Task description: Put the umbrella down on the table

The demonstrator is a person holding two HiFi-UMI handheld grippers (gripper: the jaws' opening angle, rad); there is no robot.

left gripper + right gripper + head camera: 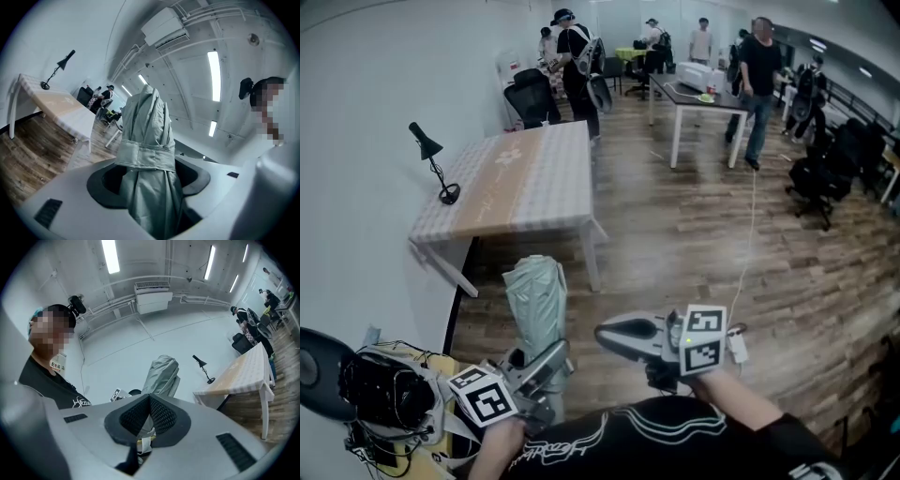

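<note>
A folded grey-green umbrella [536,298] stands nearly upright in front of me, its tip upward. My left gripper [546,364] is shut on the umbrella's lower part. In the left gripper view the fabric and its wrap strap [146,157] fill the space between the jaws. My right gripper [607,333] hovers just to the right of the umbrella, pointing left, shut with nothing in it. Its pads [157,411] meet, and the umbrella [162,375] shows beyond them. The long table [520,178] with a pale patterned cloth stands ahead along the left wall.
A black desk lamp [437,169] stands on the table's left end. A black bag with cables [384,394] lies at my lower left. Farther back are several people, office chairs [820,178] and a white table [698,98]. Wooden floor stretches to the right.
</note>
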